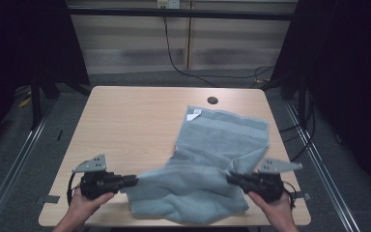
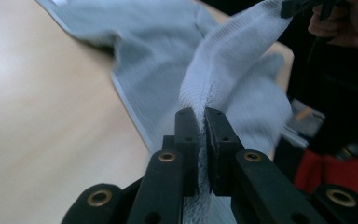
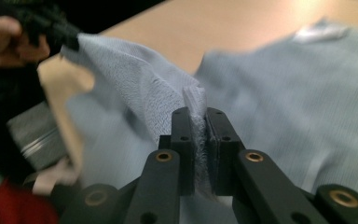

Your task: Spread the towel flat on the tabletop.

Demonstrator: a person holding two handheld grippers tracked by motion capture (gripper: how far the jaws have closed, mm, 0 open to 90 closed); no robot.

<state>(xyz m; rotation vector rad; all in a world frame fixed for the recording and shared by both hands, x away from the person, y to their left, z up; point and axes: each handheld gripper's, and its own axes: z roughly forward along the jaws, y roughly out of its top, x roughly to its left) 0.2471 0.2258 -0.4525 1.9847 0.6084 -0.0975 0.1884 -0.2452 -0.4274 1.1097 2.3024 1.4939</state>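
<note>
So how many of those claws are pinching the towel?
2. The left claw grips the towel at its near left edge, and the right claw grips its near right edge. Both are shut on the cloth.

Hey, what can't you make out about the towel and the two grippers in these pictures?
- White tag on the towel: too small to read, high view.
- Towel's far part: blurred, right gripper view.
- Towel edge inside the left gripper: hidden by its jaws.
- Same at the right gripper.
</note>
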